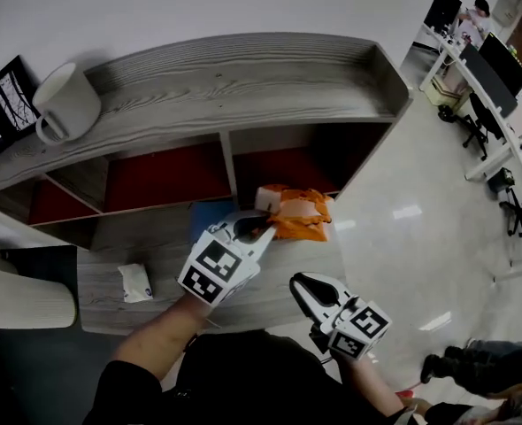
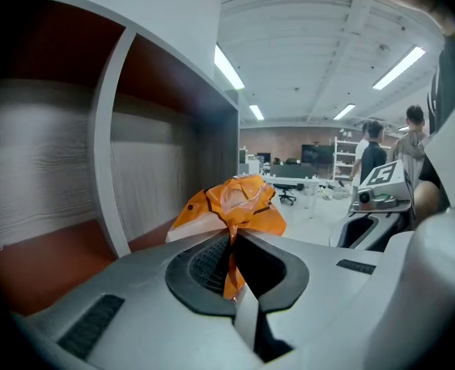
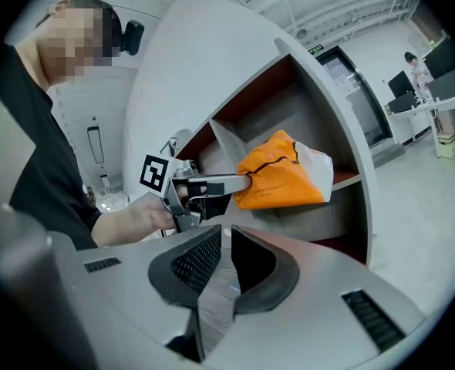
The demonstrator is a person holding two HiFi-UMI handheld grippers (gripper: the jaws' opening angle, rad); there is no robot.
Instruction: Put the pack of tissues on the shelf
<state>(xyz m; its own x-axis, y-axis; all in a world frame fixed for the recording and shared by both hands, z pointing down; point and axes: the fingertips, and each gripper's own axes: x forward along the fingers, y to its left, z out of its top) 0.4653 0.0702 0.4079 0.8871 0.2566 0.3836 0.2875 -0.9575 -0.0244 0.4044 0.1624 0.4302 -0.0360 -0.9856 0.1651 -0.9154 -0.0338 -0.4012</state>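
Left claw [image 1: 263, 228] pinches tissue pack [image 1: 301, 215] | long axis seemingly level, along shelf [image 1: 243, 87]

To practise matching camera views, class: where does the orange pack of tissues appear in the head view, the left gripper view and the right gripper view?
Head view: the orange pack of tissues sits at centre, in front of the shelf.
Left gripper view: the pack is at centre, just above the jaws.
Right gripper view: the pack is right of centre.
Shared landmark: the left gripper, shut on the pack's wrapper.
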